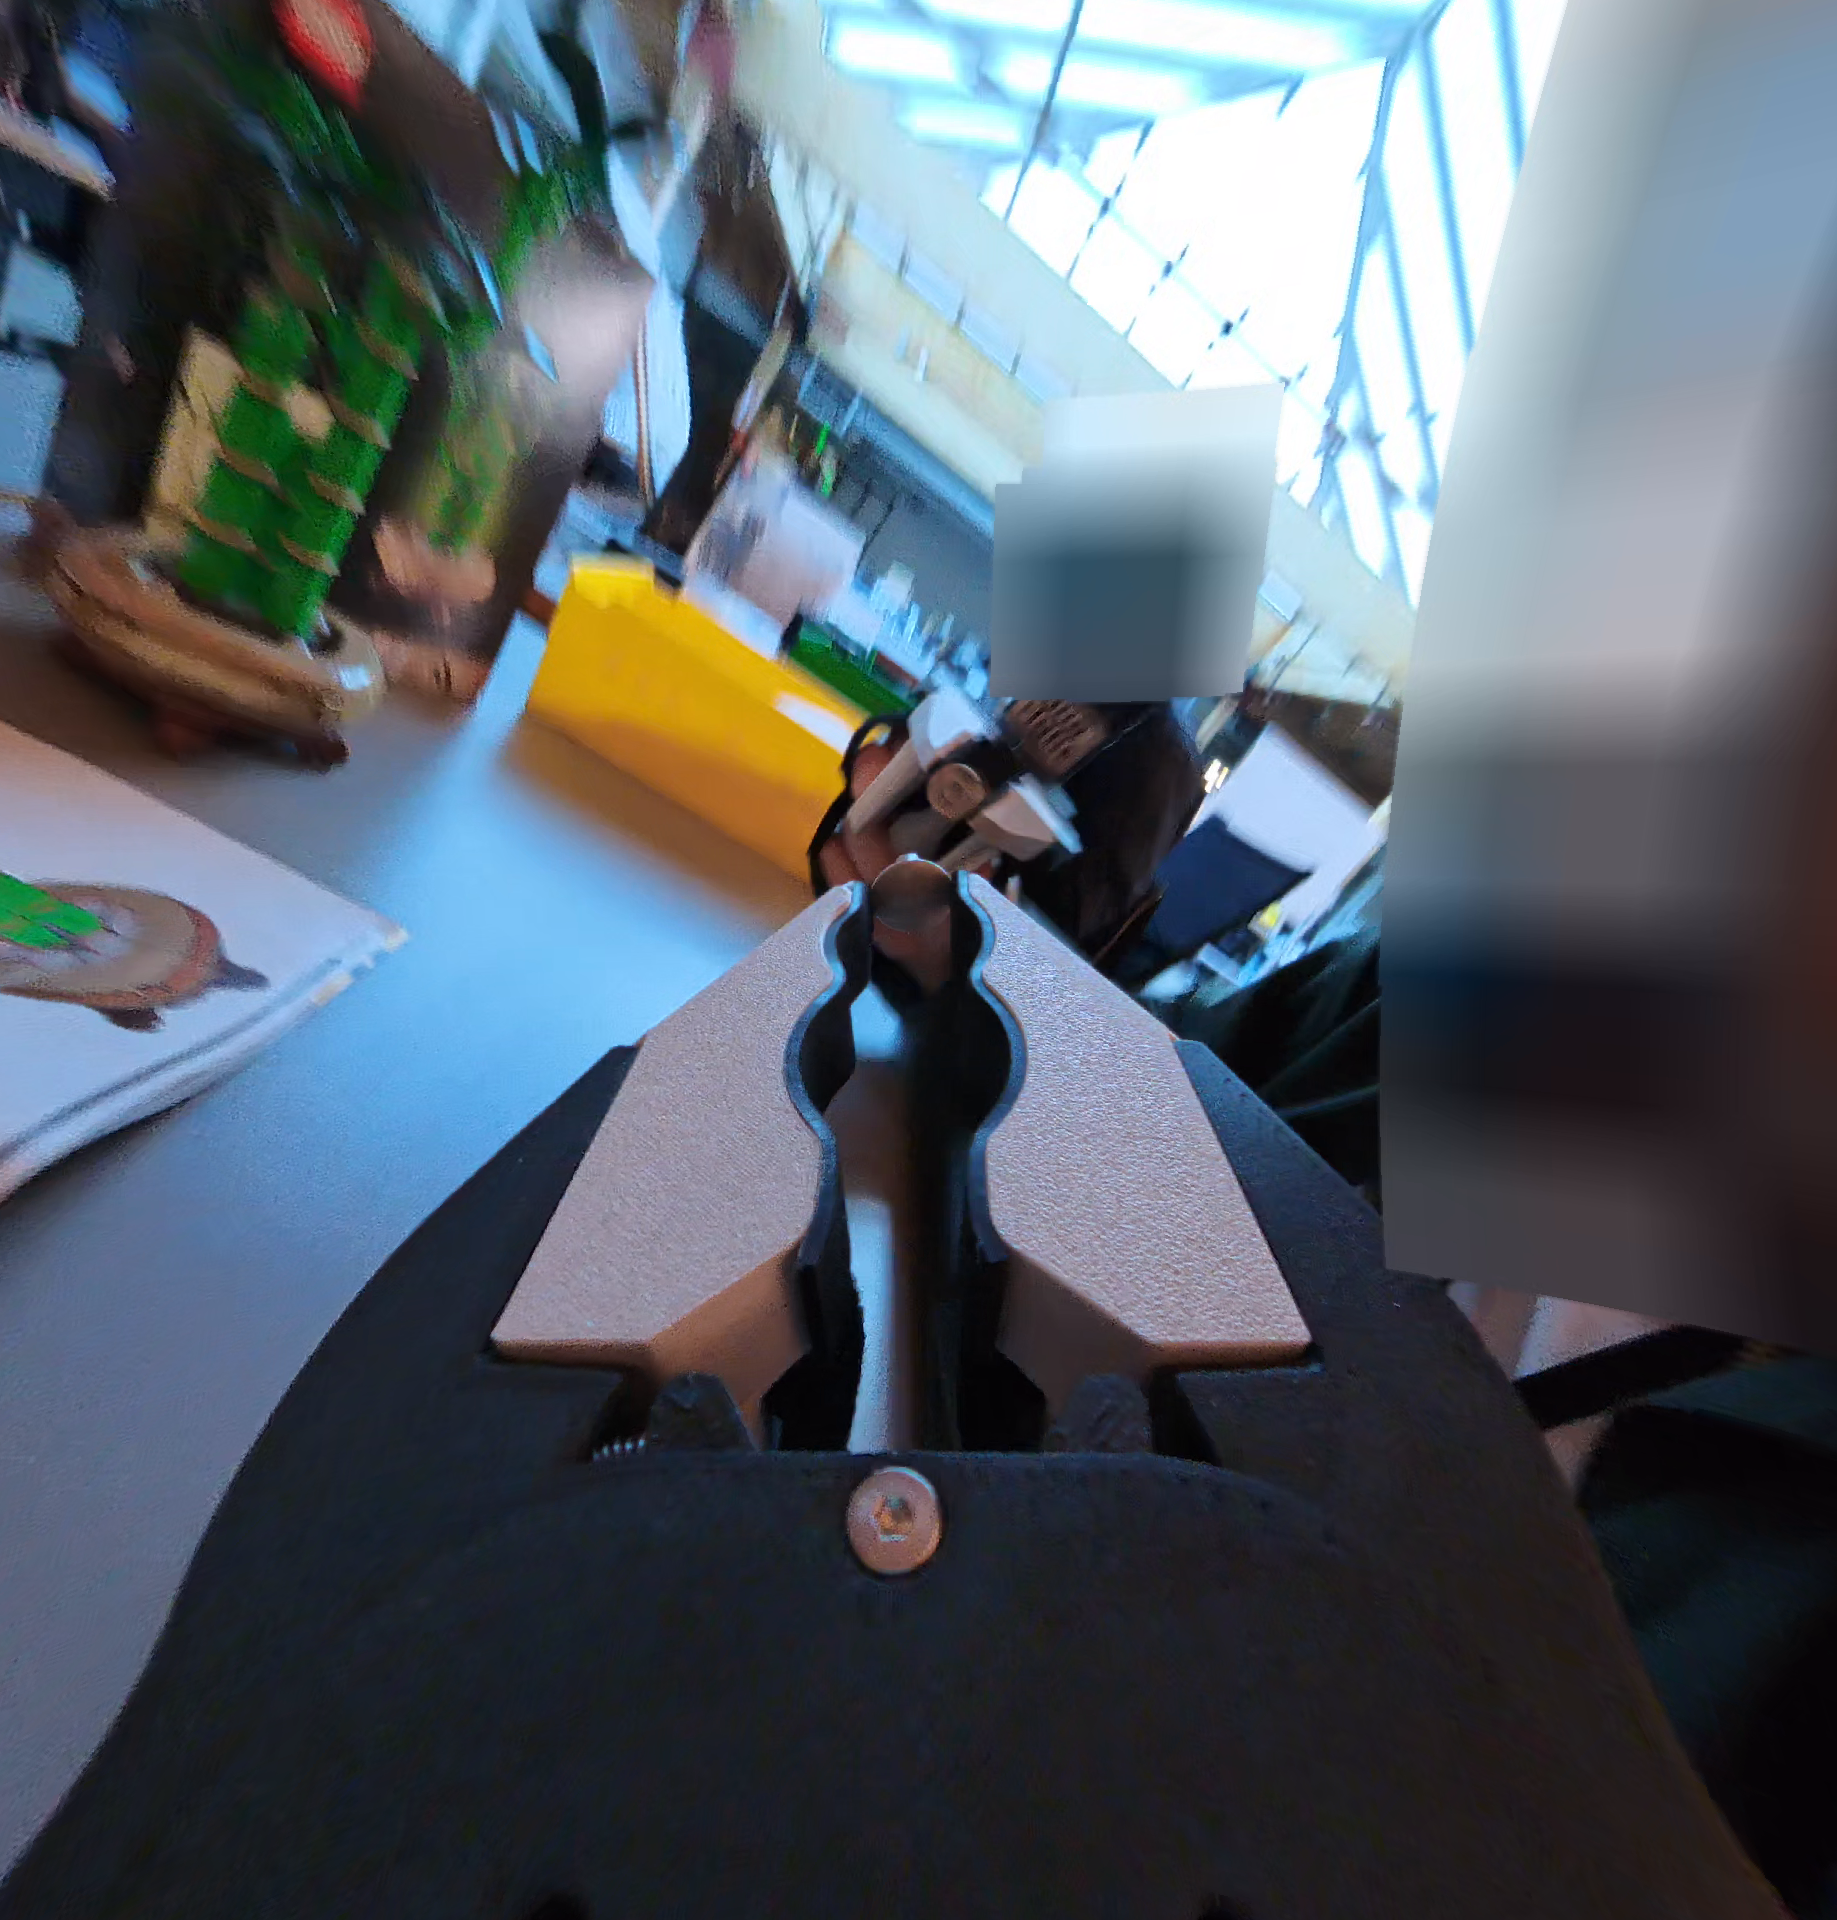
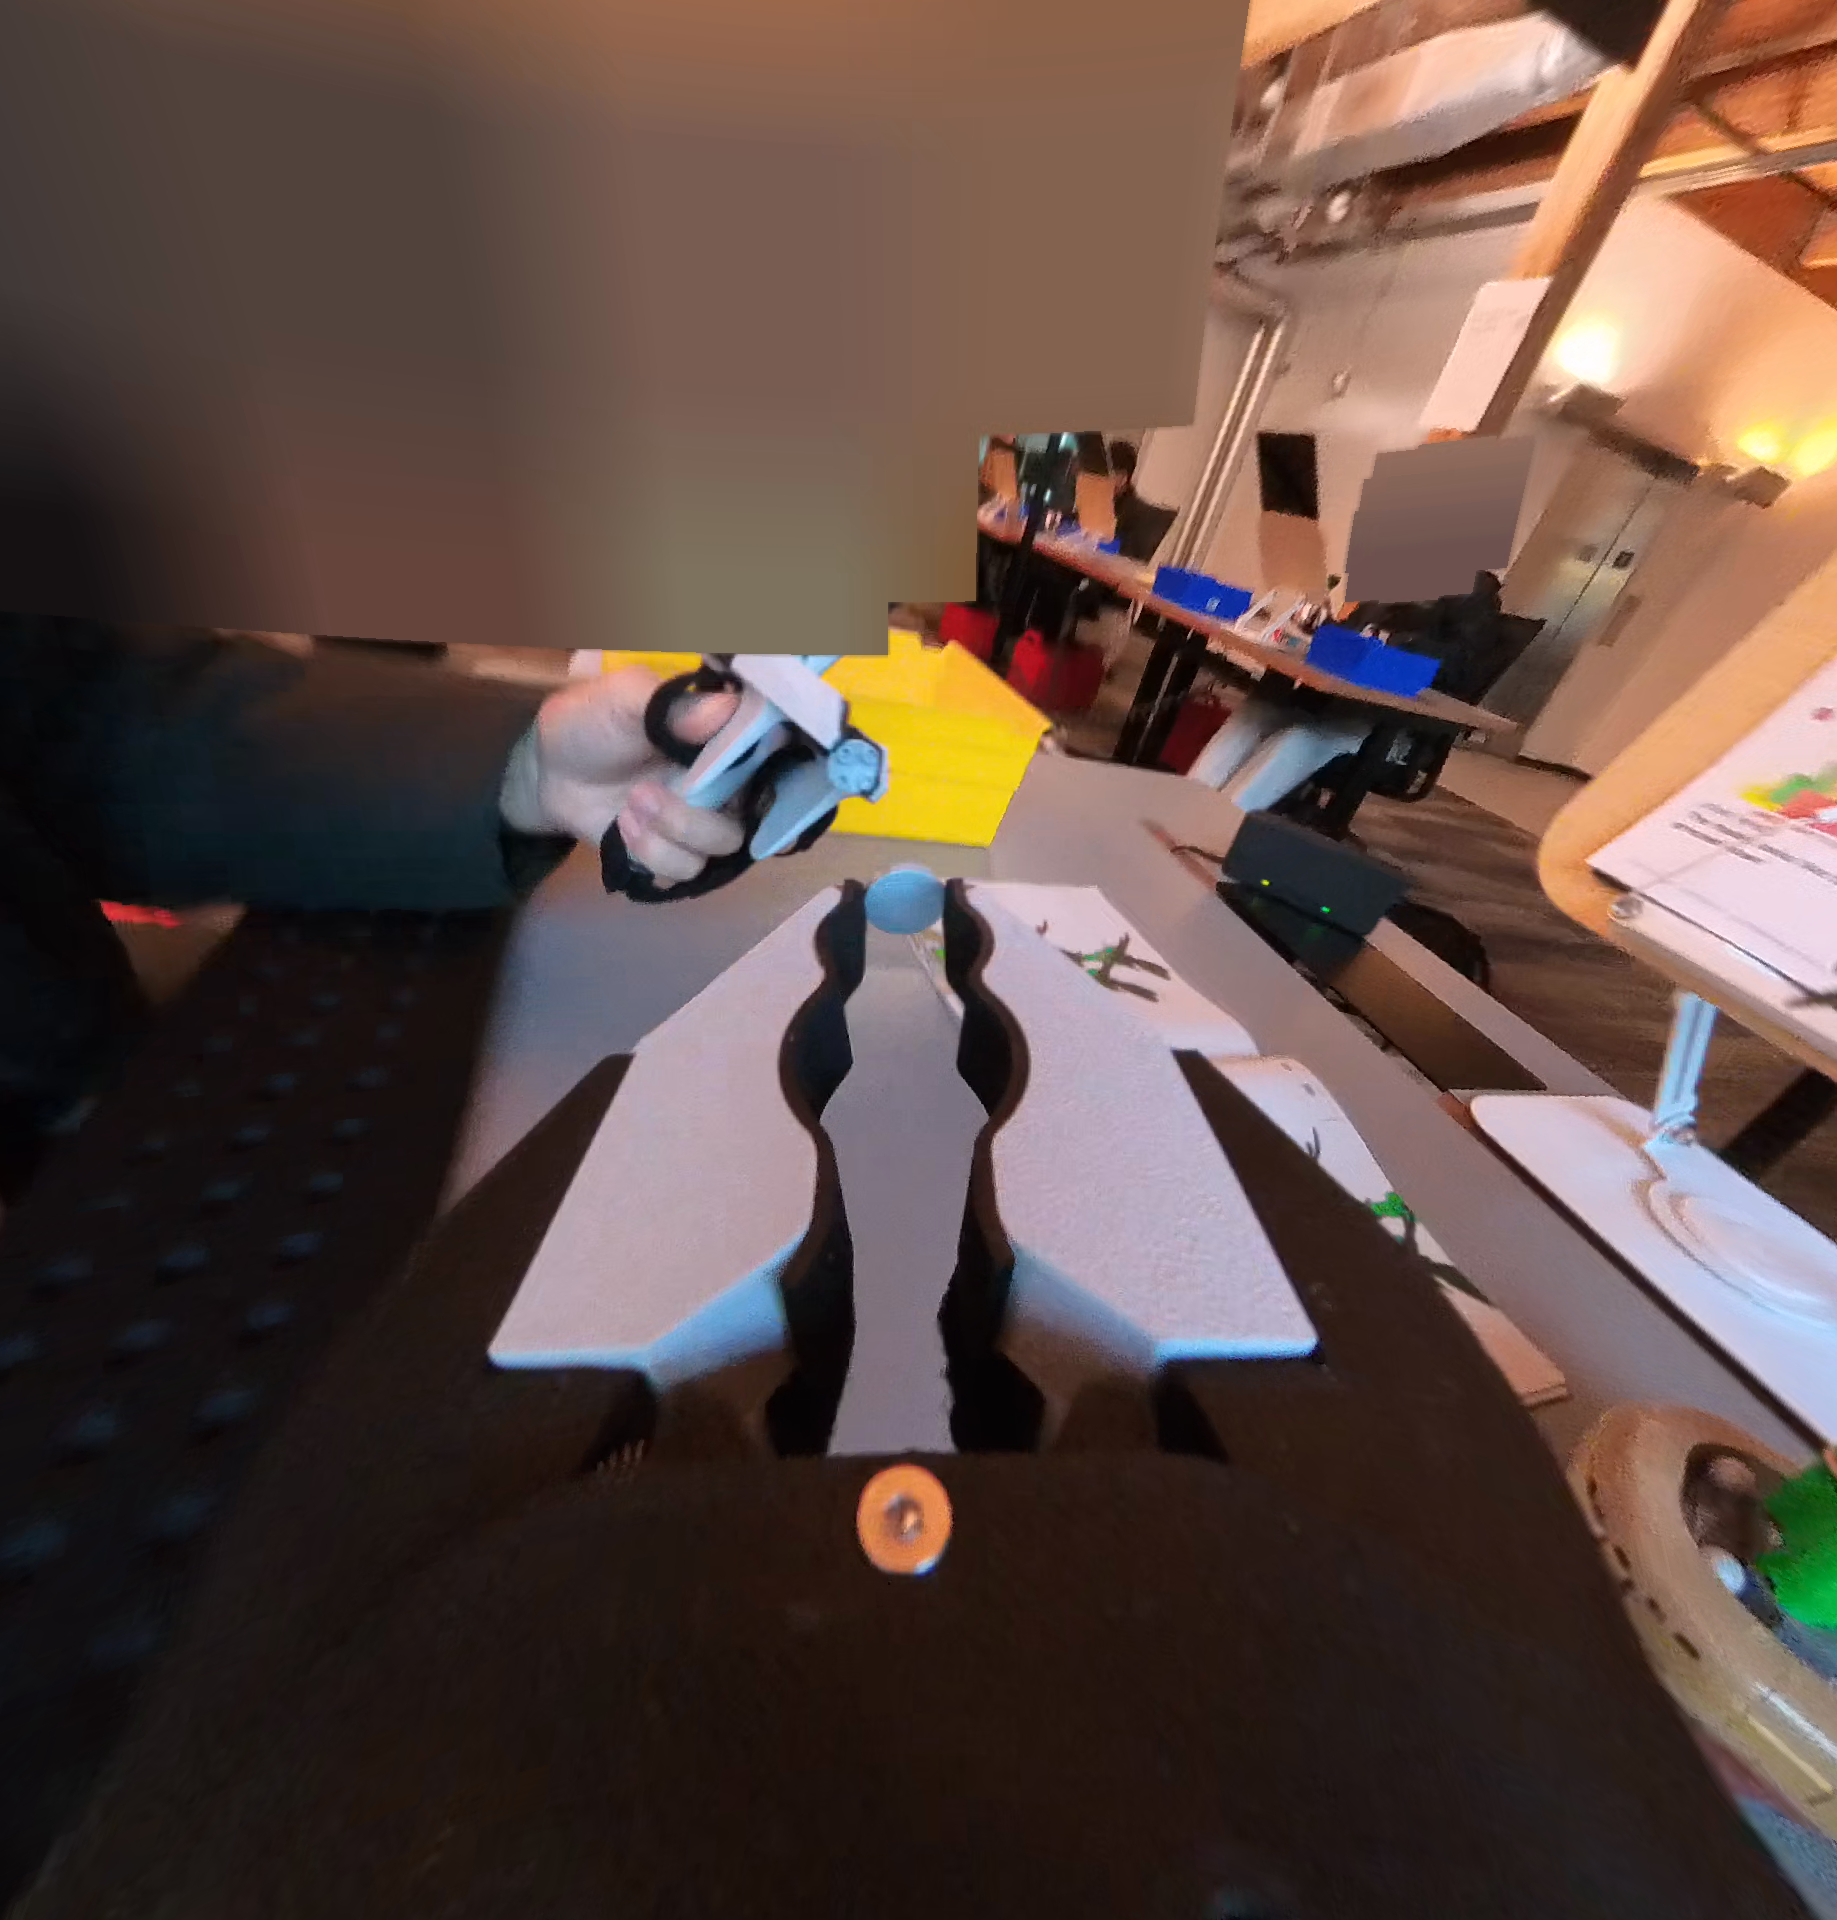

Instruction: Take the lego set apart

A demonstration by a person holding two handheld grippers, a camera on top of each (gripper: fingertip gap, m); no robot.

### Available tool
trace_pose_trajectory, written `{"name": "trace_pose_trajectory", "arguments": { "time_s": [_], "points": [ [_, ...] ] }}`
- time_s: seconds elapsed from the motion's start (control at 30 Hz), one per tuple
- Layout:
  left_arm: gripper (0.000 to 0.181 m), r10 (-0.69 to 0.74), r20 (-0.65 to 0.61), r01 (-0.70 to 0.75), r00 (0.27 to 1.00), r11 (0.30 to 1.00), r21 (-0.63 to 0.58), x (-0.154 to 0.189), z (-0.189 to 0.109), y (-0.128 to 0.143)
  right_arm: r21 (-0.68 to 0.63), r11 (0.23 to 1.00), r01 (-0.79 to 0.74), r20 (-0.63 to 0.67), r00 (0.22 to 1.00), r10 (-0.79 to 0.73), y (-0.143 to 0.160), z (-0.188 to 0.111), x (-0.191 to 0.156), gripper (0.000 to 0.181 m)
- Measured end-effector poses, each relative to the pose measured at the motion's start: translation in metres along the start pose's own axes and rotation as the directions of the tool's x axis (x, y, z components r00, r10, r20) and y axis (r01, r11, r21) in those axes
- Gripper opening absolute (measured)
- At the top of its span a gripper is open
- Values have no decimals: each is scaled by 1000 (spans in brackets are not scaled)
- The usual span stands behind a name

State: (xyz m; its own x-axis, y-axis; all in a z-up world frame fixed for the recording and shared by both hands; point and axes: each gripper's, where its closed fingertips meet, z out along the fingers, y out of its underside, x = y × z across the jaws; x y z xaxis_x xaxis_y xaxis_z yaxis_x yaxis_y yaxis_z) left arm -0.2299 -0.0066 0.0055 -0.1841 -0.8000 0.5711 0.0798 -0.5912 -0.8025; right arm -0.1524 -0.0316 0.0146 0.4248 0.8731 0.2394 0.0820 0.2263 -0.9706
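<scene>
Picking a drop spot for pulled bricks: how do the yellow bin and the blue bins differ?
The yellow bin is a single one on our grey table. The blue bins are several, on a long table across the room. Yellow is close by, blue far off. Both look like open plastic bins.
</scene>
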Motion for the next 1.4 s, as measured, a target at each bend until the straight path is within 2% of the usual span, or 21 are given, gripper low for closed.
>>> {"name": "trace_pose_trajectory", "arguments": {
  "time_s": [0.07, 0.13, 0.23, 0.27, 0.33, 0.4, 0.43, 0.47, 0.53, 0.57, 0.63, 0.7, 0.77, 0.87, 0.93, 1.0, 1.13, 1.27, 1.4],
  "points": [
    [13, 32, -7, -32, 999, 999, 15, 3, -3, -4, 10, 999, -38, 8, 999, 38, 1, -3, 4, 14],
    [13, 37, -71, -37, 997, 999, -3, 16, 7, 0, -19, 999, -38, 37, 999, 38, 8, 3, -1, 14],
    [13, 30, -73, -33, 997, 999, -29, 21, 12, 3, -63, 997, -37, 57, 998, 41, 19, 9, -7, 14],
    [13, 45, -24, -46, 999, 998, -32, 21, 9, 0, -71, 997, -36, 54, 998, 39, 20, 9, -6, 14],
    [13, 205, 201, -187, 958, 977, -103, 15, -17, -11, -86, 995, -47, 38, 998, 50, 24, 10, -2, 14],
    [14, 332, 439, -294, 835, 943, -154, 15, -72, -41, -99, 993, -71, 36, 997, 75, 28, 11, 0, 14],
    [14, 334, 578, -278, 745, 942, -186, 9, -112, -56, -108, 991, -80, 36, 996, 84, 31, 12, 0, 14],
    [14, 323, 712, -231, 623, 946, -228, 0, -160, -66, -121, 989, -82, 41, 995, 87, 33, 14, -1, 14],
    [14, 278, 906, -76, 321, 960, -268, -25, -263, -75, -143, 988, -66, 50, 996, 73, 37, 18, -5, 14],
    [14, 237, 944, 25, 231, 968, -249, -35, -303, -69, -154, 987, -56, 58, 996, 66, 39, 20, -7, 14],
    [14, 173, 958, 152, 229, 966, -210, -52, -338, -52, -175, 984, -39, 65, 997, 51, 43, 23, -11, 14],
    [17, 173, 964, 198, 200, 957, -212, -68, -360, -38, -191, 981, -29, 66, 997, 42, 46, 24, -13, 15],
    [51, 197, 969, 244, 152, 942, -230, -80, -376, -27, -197, 980, -29, 60, 997, 41, 48, 25, -13, 14],
    [65, 179, 970, 218, 167, 952, -214, -84, -376, -30, -198, 980, -39, 48, 998, 49, 51, 25, -10, 14],
    [66, 179, 967, 159, 180, 965, -208, -80, -372, -39, -197, 979, -48, 40, 998, 57, 52, 25, -8, 14],
    [68, 187, 965, 160, 184, 963, -217, -78, -373, -40, -192, 980, -46, 41, 998, 55, 51, 25, -8, 14],
    [49, 181, 953, 172, 242, 959, -226, -77, -370, -37, -193, 981, -31, 50, 998, 42, 49, 25, -11, 14],
    [24, 284, 932, 157, 224, 934, -322, -77, -371, -34, -198, 980, -30, 58, 997, 42, 50, 26, -13, 14],
    [14, 246, 929, 165, 277, 940, -298, -76, -362, -32, -203, 979, -26, 65, 997, 39, 50, 26, -15, 14]
  ]
}}
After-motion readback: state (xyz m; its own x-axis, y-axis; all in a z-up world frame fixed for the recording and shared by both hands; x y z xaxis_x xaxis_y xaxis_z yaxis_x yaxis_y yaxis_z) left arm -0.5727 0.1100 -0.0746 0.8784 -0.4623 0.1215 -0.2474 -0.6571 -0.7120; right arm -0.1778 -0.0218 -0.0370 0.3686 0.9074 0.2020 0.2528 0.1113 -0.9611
